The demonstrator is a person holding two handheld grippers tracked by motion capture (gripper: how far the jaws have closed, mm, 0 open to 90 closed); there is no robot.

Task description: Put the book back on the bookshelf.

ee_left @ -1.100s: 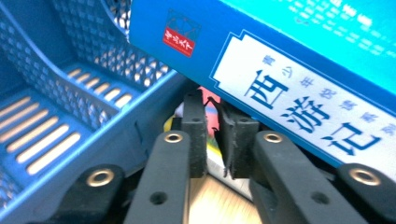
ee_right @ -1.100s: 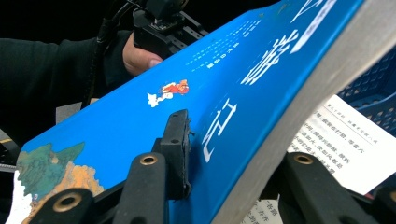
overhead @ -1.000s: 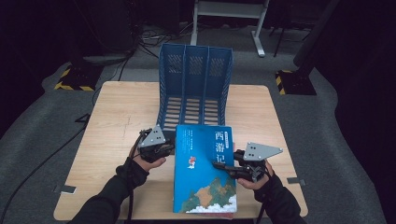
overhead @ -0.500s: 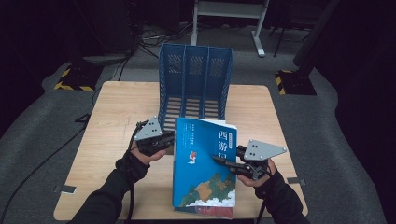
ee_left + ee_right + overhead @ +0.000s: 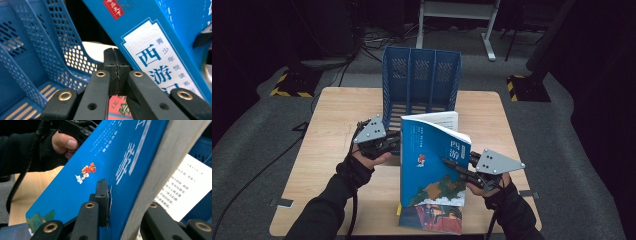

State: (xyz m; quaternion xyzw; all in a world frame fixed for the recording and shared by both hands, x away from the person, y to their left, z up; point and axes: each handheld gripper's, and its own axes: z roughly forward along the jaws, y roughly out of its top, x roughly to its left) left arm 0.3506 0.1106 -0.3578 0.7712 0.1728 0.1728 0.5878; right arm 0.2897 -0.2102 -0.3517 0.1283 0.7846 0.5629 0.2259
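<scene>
Now the right hand-held gripper clamps the blue book mid-frame, jaws just tightening — the left hand-held gripper is closed, empty.

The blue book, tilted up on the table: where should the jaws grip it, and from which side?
Grip the blue book at its open page edge from the right, where the right gripper already straddles its full thickness. The spine side is thin-edged for the shut left gripper, offering only a pinch.

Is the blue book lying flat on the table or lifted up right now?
Lifted and tilted. The blue book stands up off the table, its far edge raised and pages fanning, the right gripper clamped across it.
</scene>
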